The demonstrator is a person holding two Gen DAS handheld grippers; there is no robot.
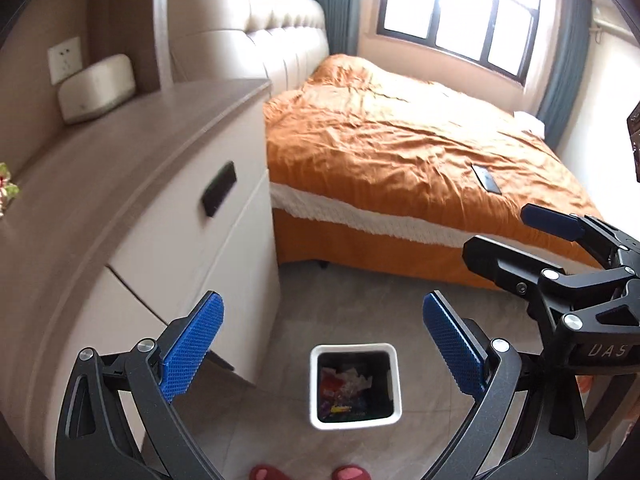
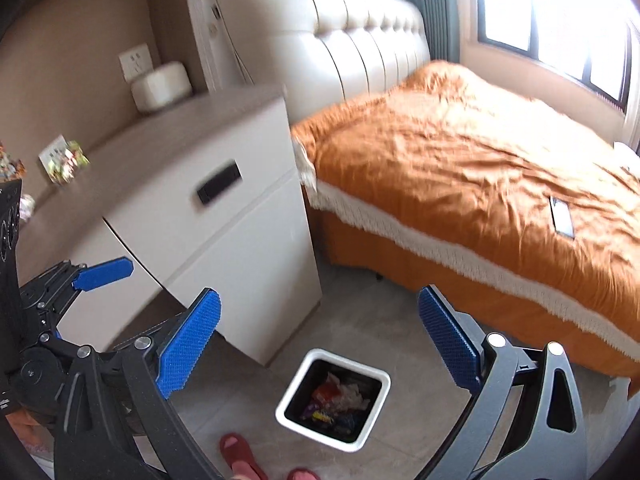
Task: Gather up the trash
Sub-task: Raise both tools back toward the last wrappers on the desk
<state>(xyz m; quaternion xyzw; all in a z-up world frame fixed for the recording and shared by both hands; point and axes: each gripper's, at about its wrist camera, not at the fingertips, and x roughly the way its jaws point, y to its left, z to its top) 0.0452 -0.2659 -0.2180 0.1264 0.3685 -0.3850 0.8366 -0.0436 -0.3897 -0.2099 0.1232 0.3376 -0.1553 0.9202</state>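
With both grippers spread and empty above the bin [image 1: 355, 386], next step is judged to be fetching more trash from the desk.
Left gripper [image 1: 322, 350] and right gripper [image 2: 318, 342] hang over the floor, jaws wide, nothing between the pads. Bin stands on the floor by the desk's [image 2: 160, 148] front corner, wrappers [image 2: 340, 398] already inside. A wrapper-like packet [image 2: 64, 158] lies near the desk's back edge, left; too blurred to tell if it is trash. I should reach with the left, pinch by an edge, then carry over the bin rim before letting go. Phone [image 2: 562, 216] on the bed [image 1: 400, 140]: leave.
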